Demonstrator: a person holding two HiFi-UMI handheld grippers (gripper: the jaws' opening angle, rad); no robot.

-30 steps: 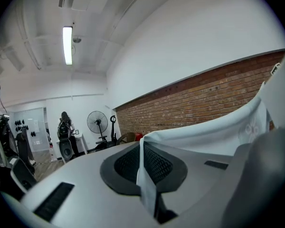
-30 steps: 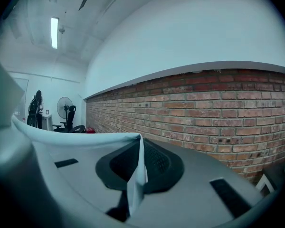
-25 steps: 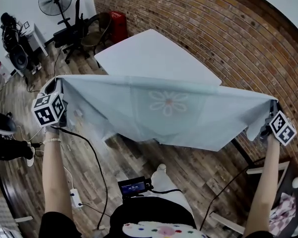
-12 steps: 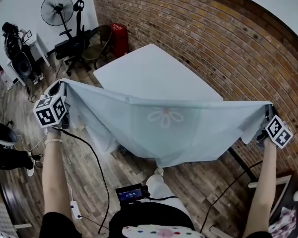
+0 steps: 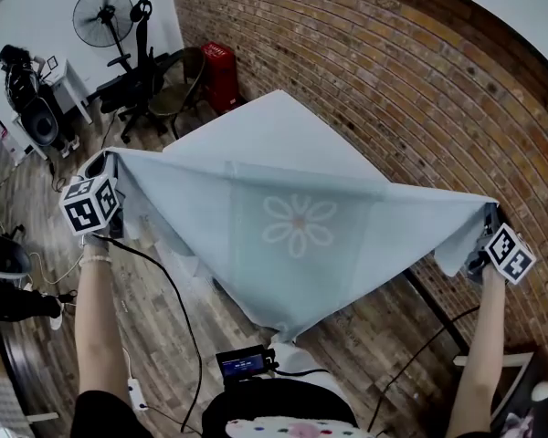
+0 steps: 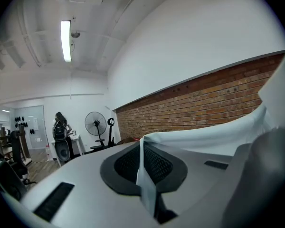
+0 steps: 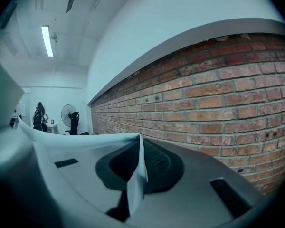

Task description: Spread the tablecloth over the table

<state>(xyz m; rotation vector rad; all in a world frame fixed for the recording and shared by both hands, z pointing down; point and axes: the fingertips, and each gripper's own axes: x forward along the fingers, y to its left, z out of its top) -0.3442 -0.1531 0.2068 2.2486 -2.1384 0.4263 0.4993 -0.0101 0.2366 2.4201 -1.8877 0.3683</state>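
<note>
**Both arms spread wide, both jaws pinched shut**

My left arm (image 5: 96, 327) reaches forward at the left of the head view and my right arm (image 5: 479, 354) at the right. They are held well apart and nearly straight. My left gripper (image 5: 102, 164) and right gripper (image 5: 489, 219) point ahead, tipped slightly downward. Each pair of jaws is closed tight on a corner of the tablecloth (image 5: 292, 226), with a thin fold pressed between them.

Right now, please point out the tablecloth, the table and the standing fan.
tablecloth (image 5: 299, 224), head view, on its flower print.
table (image 5: 279, 124), head view, on the bare far part of its top.
fan (image 5: 101, 15), head view, on its round head.
</note>
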